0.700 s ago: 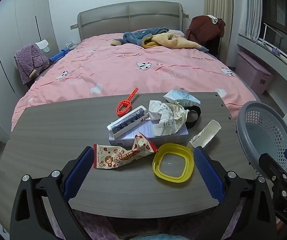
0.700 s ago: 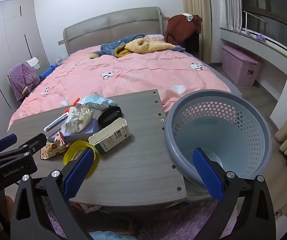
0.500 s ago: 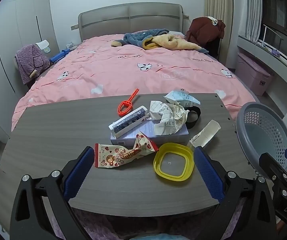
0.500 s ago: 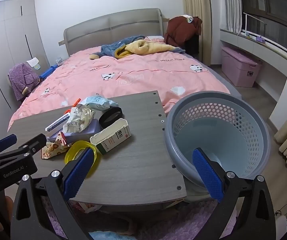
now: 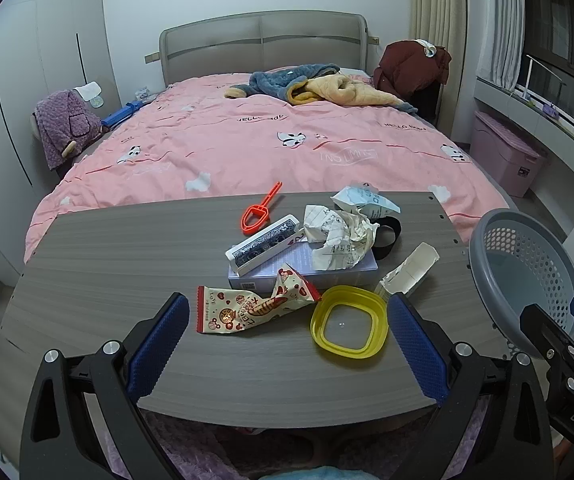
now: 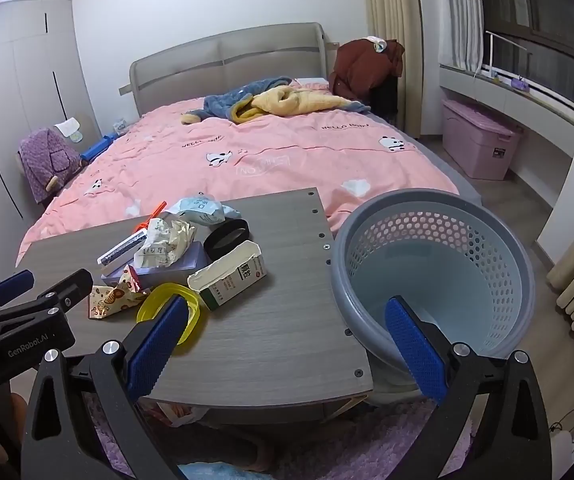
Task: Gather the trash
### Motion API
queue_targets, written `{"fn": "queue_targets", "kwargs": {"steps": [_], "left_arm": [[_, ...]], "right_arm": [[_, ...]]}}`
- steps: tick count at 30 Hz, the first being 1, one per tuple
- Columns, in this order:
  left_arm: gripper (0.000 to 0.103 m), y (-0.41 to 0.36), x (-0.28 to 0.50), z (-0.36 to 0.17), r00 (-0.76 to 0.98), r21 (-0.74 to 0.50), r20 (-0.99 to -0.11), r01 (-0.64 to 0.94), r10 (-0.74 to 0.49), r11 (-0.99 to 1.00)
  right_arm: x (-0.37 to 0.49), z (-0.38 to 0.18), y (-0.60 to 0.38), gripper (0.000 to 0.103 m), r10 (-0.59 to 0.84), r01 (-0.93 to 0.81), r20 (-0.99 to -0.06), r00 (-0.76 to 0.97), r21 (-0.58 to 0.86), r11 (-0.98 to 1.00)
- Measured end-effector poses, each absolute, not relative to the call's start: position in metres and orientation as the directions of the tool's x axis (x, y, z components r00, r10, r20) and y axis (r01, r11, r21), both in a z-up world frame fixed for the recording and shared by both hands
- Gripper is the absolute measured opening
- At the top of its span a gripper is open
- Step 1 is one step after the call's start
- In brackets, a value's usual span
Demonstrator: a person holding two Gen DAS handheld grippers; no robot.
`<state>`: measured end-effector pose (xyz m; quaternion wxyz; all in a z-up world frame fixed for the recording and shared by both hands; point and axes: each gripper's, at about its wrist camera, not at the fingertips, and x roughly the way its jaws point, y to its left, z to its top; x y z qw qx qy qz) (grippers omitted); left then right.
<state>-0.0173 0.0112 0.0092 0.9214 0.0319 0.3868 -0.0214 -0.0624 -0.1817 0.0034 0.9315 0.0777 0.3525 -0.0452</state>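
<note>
The trash lay in a loose cluster on the grey worktop (image 5: 99, 264), ahead of both tongs; the snack wrapper (image 5: 253, 309) sat nearest, just beyond and between the blue pads of the left tongs (image 5: 287, 338), with the yellow lid (image 5: 349, 322) beside it toward the right pad; farther off, the crumpled paper (image 5: 339, 238) rested on a pale box (image 5: 339, 270), the torn pouch (image 5: 363, 202) lay behind that, and the opened carton (image 6: 229, 276) lay on its side next to the lid; the grey basket (image 6: 433, 276) stood just off the worktop's right edge, in front of the right tongs (image 6: 287, 338); the left tongs were spread wide, holding and touching nothing; the right tongs were likewise spread wide and empty, one pad over the lid's edge in view, the other over the basket's rim.
</note>
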Motion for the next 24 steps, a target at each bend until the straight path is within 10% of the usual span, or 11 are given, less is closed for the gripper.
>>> {"fn": "queue_targets", "kwargs": {"steps": [24], "left_arm": [[0.095,0.0128,-0.0219,0.0135,0.708,0.04,-0.706,0.066,-0.018,0.997]], "right_arm": [[-0.0655,0.0028,-0.1785,0.097,-0.035,0.139,-0.656,0.754,0.108,0.984]]}}
